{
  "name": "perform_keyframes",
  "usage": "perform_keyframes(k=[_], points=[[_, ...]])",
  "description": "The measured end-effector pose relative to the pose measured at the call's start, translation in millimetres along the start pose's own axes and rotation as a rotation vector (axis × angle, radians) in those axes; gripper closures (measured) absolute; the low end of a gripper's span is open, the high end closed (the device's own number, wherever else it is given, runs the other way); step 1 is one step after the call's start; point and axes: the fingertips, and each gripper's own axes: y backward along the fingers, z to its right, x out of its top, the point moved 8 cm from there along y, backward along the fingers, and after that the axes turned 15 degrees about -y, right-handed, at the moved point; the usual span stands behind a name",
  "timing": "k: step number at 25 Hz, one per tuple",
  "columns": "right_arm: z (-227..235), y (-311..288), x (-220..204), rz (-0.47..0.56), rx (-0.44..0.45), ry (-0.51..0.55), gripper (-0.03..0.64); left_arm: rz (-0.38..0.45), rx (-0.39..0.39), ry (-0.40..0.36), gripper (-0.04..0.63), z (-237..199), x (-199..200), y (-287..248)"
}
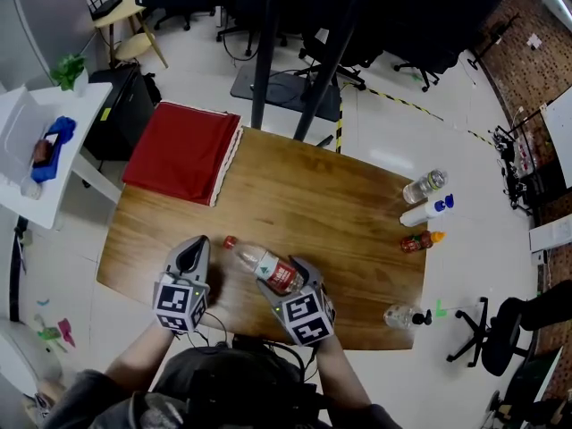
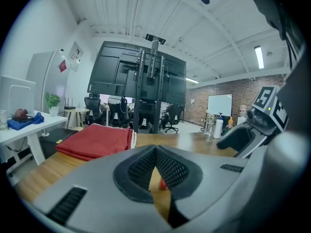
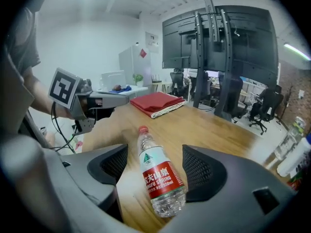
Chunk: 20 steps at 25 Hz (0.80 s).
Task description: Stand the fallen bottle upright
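Right hand-held gripper [image 1: 284, 280] reaches over the near edge of the bench [image 1: 340, 195] with its jaws standing apart. The fallen bottle [image 1: 261, 262] lies between them. In the right gripper view a strip of wood shows on either side of the bottle [image 3: 158, 178], so neither pad presses on it. It rests on its side, red cap pointing away from the person and red label facing up. In the head view its base end is covered by this hand-held gripper and its marker cube.

Left hand-held gripper [image 1: 190, 254] sits just beside the bottle's cap end. Its jaws are together, the pads meeting at their tips with nothing gripped. Its own view is mostly filled by those jaws. Only a small red spot, probably the cap, shows through the narrow gap below the tips, and the rest of the bottle is blocked.

A folded red cloth [image 1: 183, 150] hangs partly over the far left corner of the bench. Several other bottles [image 1: 424, 186] sit along the right edge, too small to make out in detail. The person's hands are largely hidden beneath the marker cubes.
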Motion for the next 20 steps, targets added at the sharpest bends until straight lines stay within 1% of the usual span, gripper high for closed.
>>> perform_keyframes(k=[2,5,7,10,13,18,20], points=[[-1,-5,1,-0.045,0.02,0.056,0.228,-0.005,-0.004,0.01,0.577,0,-2,-2],[-3,-11,5,-0.086,0.067,0.123,0.204,-0.016,-0.009,0.021,0.578,1,-6,-6],[-2,-16,4,-0.136,0.081,0.158,0.176,-0.026,-0.007,0.019,0.578,0,-7,-8],[3,-28,-1,-0.227,0.083,0.156,0.129,-0.045,0.0,0.012,0.578,-2,-11,-11],[6,-39,-6,-0.305,0.087,0.152,0.104,-0.055,0.003,0.015,0.578,-5,-13,-13],[5,-55,-10,-0.414,0.104,0.201,0.094,-0.07,0.007,0.041,0.578,-9,-17,-16],[6,-61,-10,-0.438,0.108,0.209,0.092,-0.071,0.013,0.047,0.577,-10,-17,-17]])
